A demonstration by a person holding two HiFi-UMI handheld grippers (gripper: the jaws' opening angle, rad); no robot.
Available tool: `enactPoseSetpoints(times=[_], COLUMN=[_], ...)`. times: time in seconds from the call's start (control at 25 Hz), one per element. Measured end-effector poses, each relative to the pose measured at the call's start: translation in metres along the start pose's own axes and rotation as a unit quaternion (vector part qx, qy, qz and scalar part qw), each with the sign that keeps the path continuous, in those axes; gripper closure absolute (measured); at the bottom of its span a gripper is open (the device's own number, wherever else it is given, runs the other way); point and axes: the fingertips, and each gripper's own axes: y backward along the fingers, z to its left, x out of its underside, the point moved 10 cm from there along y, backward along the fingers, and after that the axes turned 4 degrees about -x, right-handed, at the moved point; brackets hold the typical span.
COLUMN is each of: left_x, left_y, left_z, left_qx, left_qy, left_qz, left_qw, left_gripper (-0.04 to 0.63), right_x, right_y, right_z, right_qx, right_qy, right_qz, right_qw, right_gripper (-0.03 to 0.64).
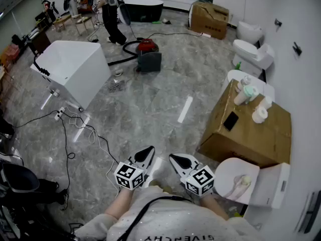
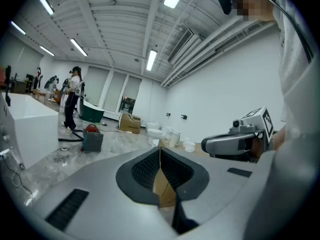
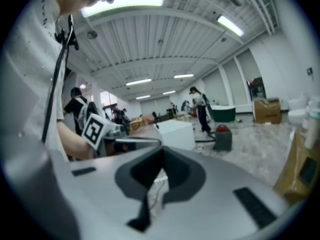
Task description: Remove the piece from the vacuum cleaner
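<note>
The vacuum cleaner [image 1: 146, 54] is a red and grey canister standing on the marble floor far ahead, with a black hose [image 1: 120, 59] curling off to its left. It also shows small in the left gripper view [image 2: 92, 138] and the right gripper view [image 3: 223, 138]. Both grippers are held close to my body, far from the vacuum cleaner. My left gripper [image 1: 149, 149] [image 2: 160, 153] is shut with nothing between its pads. My right gripper [image 1: 173, 157] [image 3: 161, 158] is likewise shut and empty. Each gripper appears in the other's view.
A white bathtub [image 1: 70, 67] stands at the left, with cables [image 1: 75, 127] trailing over the floor near it. A cardboard box [image 1: 246, 132] bearing cups and a phone sits at the right beside toilets [image 1: 253, 51]. A person [image 1: 110, 11] stands beyond the vacuum cleaner near a dark tub [image 1: 143, 9].
</note>
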Motion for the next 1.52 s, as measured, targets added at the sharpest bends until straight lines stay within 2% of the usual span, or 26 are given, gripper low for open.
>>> enactPoseSetpoints(times=[0.2, 0.44, 0.64, 0.8, 1.04, 1.52], left_x=[-0.007, -0.031, -0.048, -0.042, -0.044, -0.101], left_y=[-0.005, -0.018, -0.028, -0.04, -0.084, -0.199], left_z=[-0.001, 0.012, 0.022, 0.039, 0.091, 0.226], left_qx=[-0.054, -0.087, -0.109, -0.119, -0.125, -0.109], left_qy=[-0.025, -0.047, -0.049, -0.038, -0.02, -0.019], left_qz=[-0.038, -0.076, -0.101, -0.097, -0.086, -0.085], left_qw=[0.9975, 0.9921, 0.9877, 0.9873, 0.9883, 0.9902], left_gripper=[0.572, 0.572, 0.572, 0.572, 0.572, 0.572], right_x=[-0.01, -0.037, -0.05, -0.048, -0.059, -0.12], right_y=[0.001, -0.01, -0.019, -0.032, -0.082, -0.211], right_z=[-0.01, -0.036, -0.052, -0.068, -0.119, -0.236], right_qx=[0.036, 0.056, 0.068, 0.066, 0.068, 0.069], right_qy=[0.037, 0.077, 0.09, 0.087, 0.08, 0.086], right_qz=[-0.027, -0.057, -0.069, -0.059, -0.048, -0.028], right_qw=[0.998, 0.994, 0.991, 0.992, 0.993, 0.994], right_gripper=[0.603, 0.603, 0.603, 0.603, 0.603, 0.603])
